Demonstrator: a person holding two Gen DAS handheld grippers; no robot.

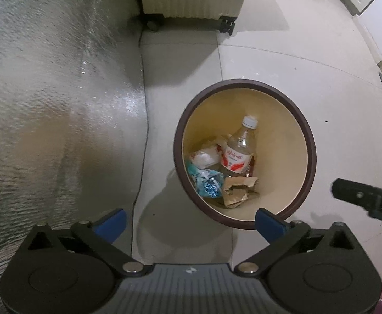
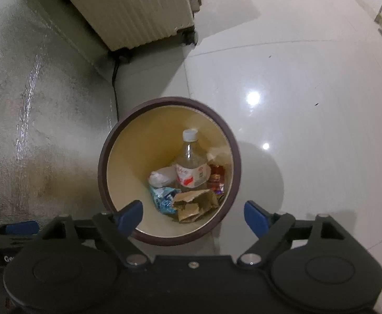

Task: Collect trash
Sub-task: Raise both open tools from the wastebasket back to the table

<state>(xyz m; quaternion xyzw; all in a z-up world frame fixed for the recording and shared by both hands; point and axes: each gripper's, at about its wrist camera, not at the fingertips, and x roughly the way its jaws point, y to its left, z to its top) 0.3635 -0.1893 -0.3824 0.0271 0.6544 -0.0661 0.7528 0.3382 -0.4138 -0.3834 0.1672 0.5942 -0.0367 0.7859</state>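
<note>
Above the bin (image 2: pixel 232 157) | both our grippers, left (image 1: pixel 191 222) and right (image 2: pixel 193 214), spread, empty | bottle (image 2: pixel 191 164), wrappers, torn cardboard (image 2: pixel 196 201) lie inside | risk: we clip the rim, tipping trash out

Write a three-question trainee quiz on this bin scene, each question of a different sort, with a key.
1. True or false: the bottle in the bin has its cap on.
2. What lies nearest the bottle's base: A) brown paper B) a spoon C) a sock?
3. Fill in: neither the left gripper nor the right gripper holds anything; both are ____.

Key: 1 true; 2 A; 3 open.
</note>
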